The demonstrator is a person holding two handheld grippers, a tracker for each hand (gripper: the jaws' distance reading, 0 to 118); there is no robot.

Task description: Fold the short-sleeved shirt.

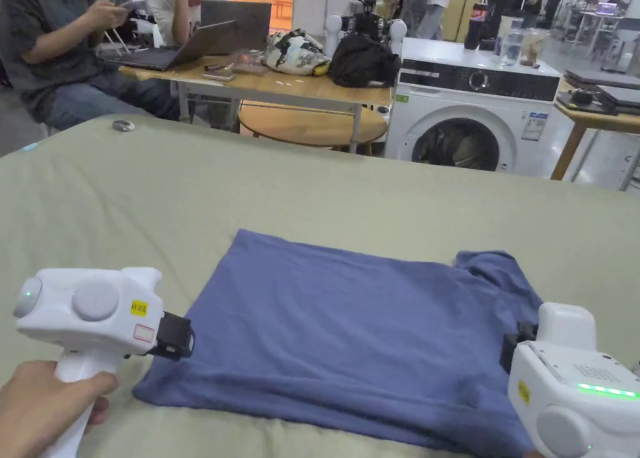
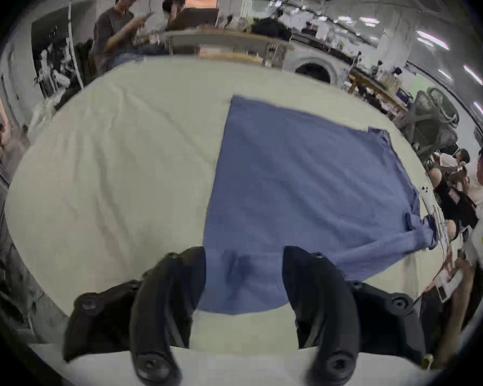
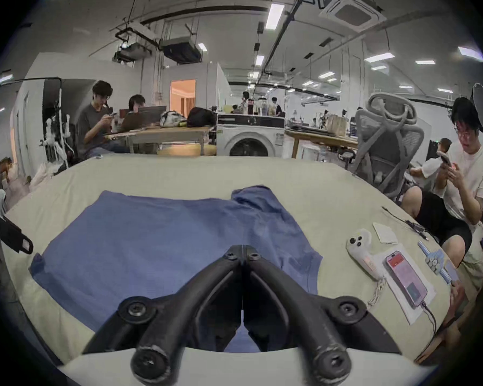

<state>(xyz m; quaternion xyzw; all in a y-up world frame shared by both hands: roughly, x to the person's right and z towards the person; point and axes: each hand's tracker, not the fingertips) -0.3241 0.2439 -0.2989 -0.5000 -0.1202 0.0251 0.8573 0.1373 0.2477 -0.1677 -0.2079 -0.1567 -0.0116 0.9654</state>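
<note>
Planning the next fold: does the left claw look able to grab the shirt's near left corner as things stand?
Probably yes: the left claw is open right at the blue shirt, its corner between the jaws, with nothing in between.

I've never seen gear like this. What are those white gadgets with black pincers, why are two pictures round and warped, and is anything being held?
There is no robot here. A person holds a white pistol-shaped tool in each hand; each ends in two black jaws. The head view comes from a camera on the person's head, looking down at a blue shirt spread on a pale green cloth-covered surface. The two round, warped pictures come from wide-angle cameras riding on the tools.

The left hand-held gripper has its jaws apart, with the shirt's near corner lying between them; nothing is pinched. The right hand-held gripper has its jaws closed together above the shirt's other end; I cannot see cloth caught in them.

To the right of the shirt lie a phone and another white controller. A washing machine stands behind.
</note>
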